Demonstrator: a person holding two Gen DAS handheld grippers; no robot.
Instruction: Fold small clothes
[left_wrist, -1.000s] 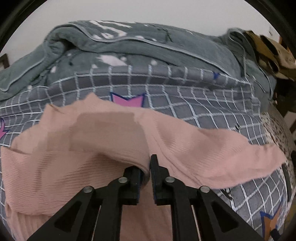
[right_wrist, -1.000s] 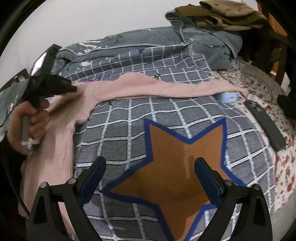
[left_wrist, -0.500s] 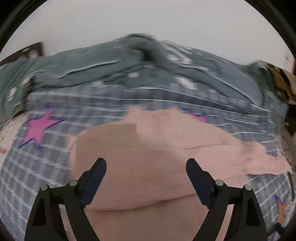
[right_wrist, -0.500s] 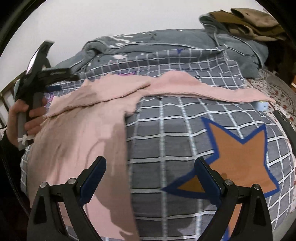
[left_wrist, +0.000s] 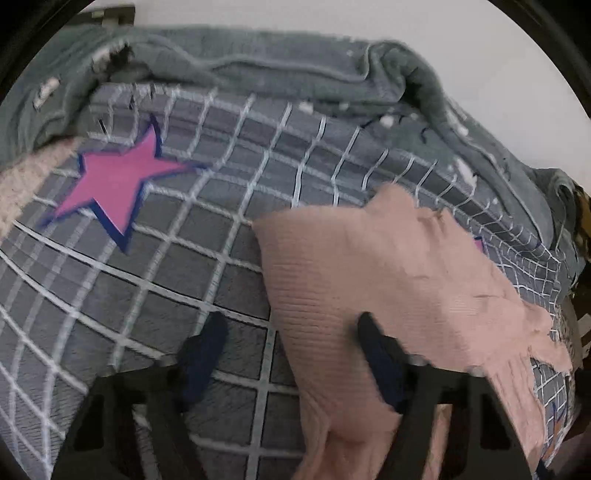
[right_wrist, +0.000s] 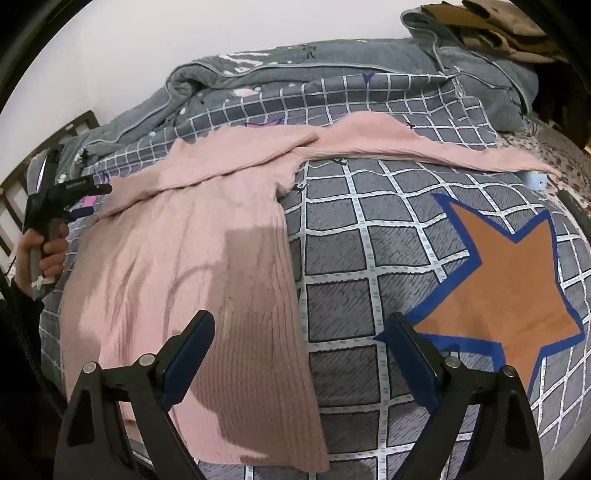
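Observation:
A pink ribbed knit top (right_wrist: 192, 258) lies flat on the checked bedspread, one long sleeve (right_wrist: 424, 147) stretched out to the right. In the left wrist view the top (left_wrist: 388, 266) fills the right half. My left gripper (left_wrist: 291, 332) is open and empty, hovering over the top's left edge; it also shows at the far left of the right wrist view (right_wrist: 86, 201). My right gripper (right_wrist: 299, 332) is open and empty, above the top's right hem edge.
A grey checked bedspread (right_wrist: 351, 258) with an orange star (right_wrist: 509, 291) and a pink star (left_wrist: 114, 177) covers the bed. A rumpled grey quilt (right_wrist: 295, 70) lies along the wall. Olive clothes (right_wrist: 498, 22) are piled at the back right. A small blue object (right_wrist: 535, 181) sits by the sleeve end.
My left gripper let go of the pink top, opened, and swung left off the cloth. My right gripper moved left until it stood over the top's hem.

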